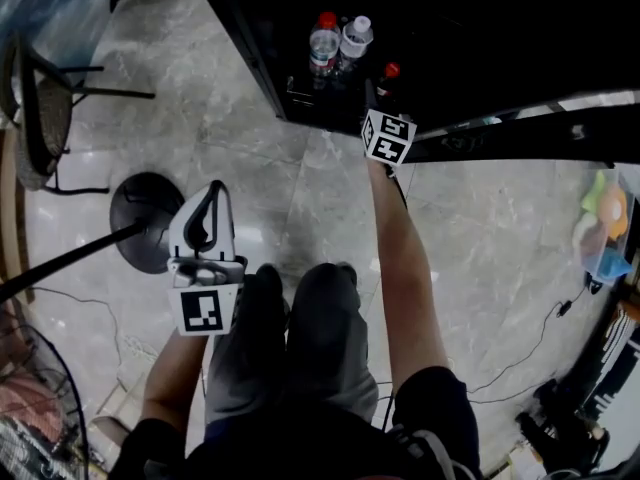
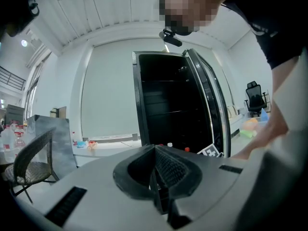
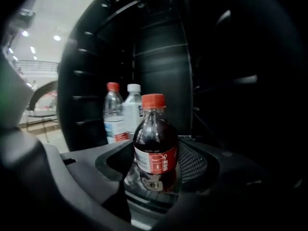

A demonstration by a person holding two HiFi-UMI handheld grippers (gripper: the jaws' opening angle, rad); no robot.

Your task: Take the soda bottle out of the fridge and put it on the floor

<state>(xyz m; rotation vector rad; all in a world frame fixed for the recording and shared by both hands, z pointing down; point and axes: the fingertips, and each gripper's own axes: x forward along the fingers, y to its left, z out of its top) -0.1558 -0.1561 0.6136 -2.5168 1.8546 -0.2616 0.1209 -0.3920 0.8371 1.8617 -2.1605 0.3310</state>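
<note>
Fridge (image 1: 470,28) stands open, interior dark. The soda bottle (image 3: 155,148), dark drink, red cap and red label, stands upright on the lowest level inside the fridge, near the front. Behind it and to its left stand a red-capped water bottle (image 3: 113,114) and a white-capped water bottle (image 3: 131,110), close together. The right tongs (image 3: 155,170) reach into the fridge, set wide, with the soda bottle between them; the pads do not appear to press on its sides. The left tongs (image 2: 159,196) are closed together with nothing in them, held back over the marble floor (image 1: 300,188) beside the person's knees. A chair (image 1: 40,108) stands at the far left.
</note>
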